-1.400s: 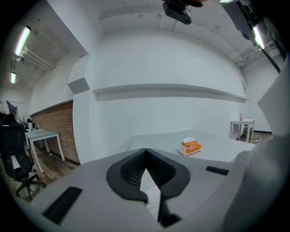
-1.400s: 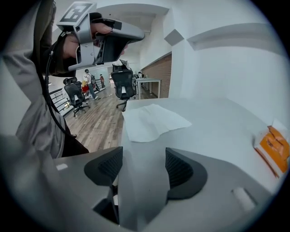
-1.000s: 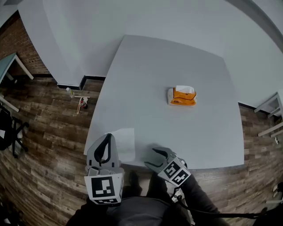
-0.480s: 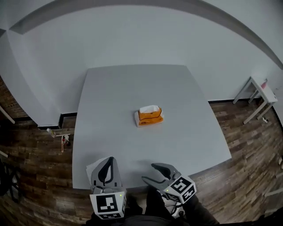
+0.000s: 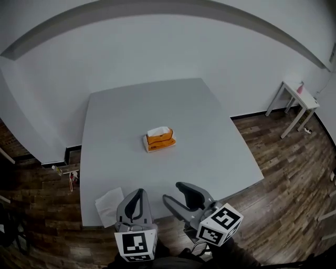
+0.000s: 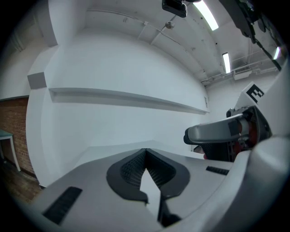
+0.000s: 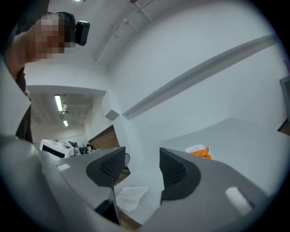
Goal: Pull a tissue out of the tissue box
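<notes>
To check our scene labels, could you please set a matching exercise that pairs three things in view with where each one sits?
Things:
1. orange cardboard tissue box
2. loose flat white tissue
3. small white side table

Places:
a. on the wooden floor, far right
b. at the large grey table's near left corner
c. near that table's middle

Pairs: 1-c; 2-b; 3-a.

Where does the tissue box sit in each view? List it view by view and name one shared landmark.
Head view: the tissue box is near the middle of the table.
Left gripper view: not in it.
Right gripper view: right of centre, small and orange, far across the table.
Shared landmark: the wall ledge runs behind the table in all three views.
</notes>
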### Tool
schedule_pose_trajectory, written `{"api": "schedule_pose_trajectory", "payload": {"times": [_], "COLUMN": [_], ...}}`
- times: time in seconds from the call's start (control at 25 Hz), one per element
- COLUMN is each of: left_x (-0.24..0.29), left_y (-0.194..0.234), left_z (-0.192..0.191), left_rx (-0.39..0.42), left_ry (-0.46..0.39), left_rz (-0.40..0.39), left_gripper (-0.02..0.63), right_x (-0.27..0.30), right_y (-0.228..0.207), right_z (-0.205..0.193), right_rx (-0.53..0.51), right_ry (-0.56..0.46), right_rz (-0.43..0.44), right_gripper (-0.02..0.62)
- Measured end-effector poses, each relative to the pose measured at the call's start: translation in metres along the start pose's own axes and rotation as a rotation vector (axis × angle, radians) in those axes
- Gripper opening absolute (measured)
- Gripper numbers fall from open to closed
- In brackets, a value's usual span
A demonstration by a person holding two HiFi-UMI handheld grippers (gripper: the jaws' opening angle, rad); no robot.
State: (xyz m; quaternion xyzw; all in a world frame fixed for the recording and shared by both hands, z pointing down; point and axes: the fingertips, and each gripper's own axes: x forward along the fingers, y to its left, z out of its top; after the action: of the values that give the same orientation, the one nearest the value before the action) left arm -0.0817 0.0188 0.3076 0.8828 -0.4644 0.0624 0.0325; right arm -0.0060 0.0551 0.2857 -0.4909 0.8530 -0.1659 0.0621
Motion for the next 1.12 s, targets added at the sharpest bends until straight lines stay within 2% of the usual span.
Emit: {"api": "schedule_pose_trajectory", "payload": {"times": [0.24, 0.44, 0.56, 0.72, 1.12], "left_x": [-0.022, -0.021, -0.023, -0.034, -0.039], "left_y": [-0.039, -0.075, -0.079, -0.081, -0.076], "left_z": [0.01, 0.019, 0.026, 0.023, 0.018], "left_rx": [-0.012, -0.02, -0.014, -0.015, -0.032], "left_ry": [-0.011, -0.041, -0.042, -0.032, -0.004], "left_rz": [-0.014, -0.113, -0.139, -0.128, -0.042], "left_gripper": [0.0, 0.0, 0.0, 0.0, 0.0], "right_x": [-0.04, -0.073, -0.081, -0.083, -0.074], "right_y": [0.008, 0.01, 0.015, 0.022, 0.021], "right_z": [0.015, 0.019, 0.019, 0.016, 0.02], "right_rx": [-0.051, -0.087, -0.075, -0.073, -0.114], "right_ry": [-0.026, -0.032, -0.036, -0.032, -0.029], "right_rz": [-0.052, -0.123, -0.157, -0.155, -0.113], "right_gripper": [0.224, 0.224, 0.224, 0.224, 0.224]}}
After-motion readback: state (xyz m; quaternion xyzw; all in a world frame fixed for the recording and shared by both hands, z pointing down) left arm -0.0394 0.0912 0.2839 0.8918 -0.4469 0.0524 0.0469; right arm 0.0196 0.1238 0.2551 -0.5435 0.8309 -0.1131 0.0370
